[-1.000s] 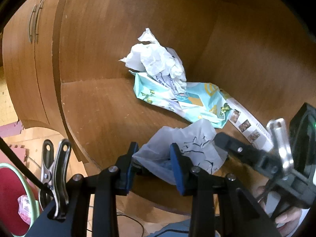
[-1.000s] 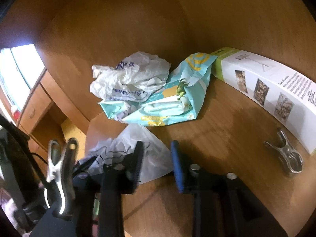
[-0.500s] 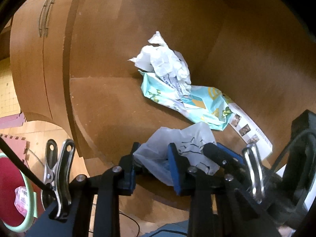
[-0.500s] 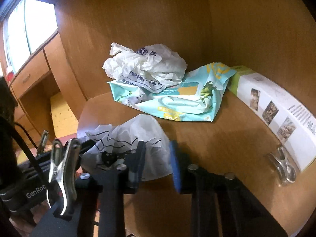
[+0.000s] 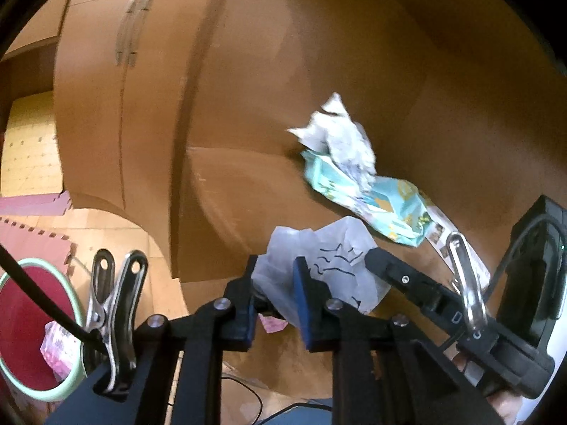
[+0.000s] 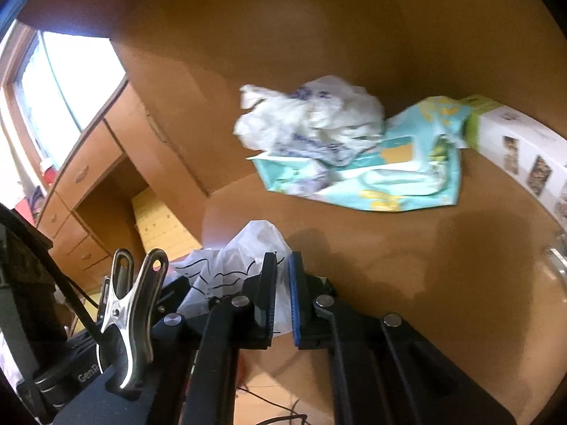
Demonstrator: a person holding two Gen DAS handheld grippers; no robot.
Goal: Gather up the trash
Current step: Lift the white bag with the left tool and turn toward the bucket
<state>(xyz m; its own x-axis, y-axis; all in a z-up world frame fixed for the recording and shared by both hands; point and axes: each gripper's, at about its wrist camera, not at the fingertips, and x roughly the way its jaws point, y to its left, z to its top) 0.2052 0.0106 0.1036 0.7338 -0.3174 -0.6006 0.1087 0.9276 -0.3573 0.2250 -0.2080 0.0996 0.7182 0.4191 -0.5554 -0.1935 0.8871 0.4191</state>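
A translucent white plastic bag (image 5: 340, 255) with black squiggles hangs at the front edge of the wooden shelf (image 5: 248, 191), stretched between both grippers. My left gripper (image 5: 276, 265) is closing, its blue pads pressed on the bag's left part. My right gripper (image 6: 282, 265) is closing too, pinching the bag (image 6: 255, 241) between its pads. In the left wrist view the right gripper's black finger (image 5: 389, 269) reaches into the bag from the right. Farther back lie a crumpled white bag (image 6: 312, 113) on a teal wipes pack (image 6: 372, 173).
A white printed box (image 6: 517, 141) lies along the right wall, with a metal clip (image 6: 556, 265) in front of it. Below left stands a red bin with a green rim (image 5: 35, 318). Cabinet doors (image 5: 131, 28) and desk drawers (image 6: 81, 177) are at the left.
Both pairs of jaws have closed onto the squiggle bag. Both hands have drawn back and swung left, so the trash pile sits farther off and the bag is at the shelf's edge.
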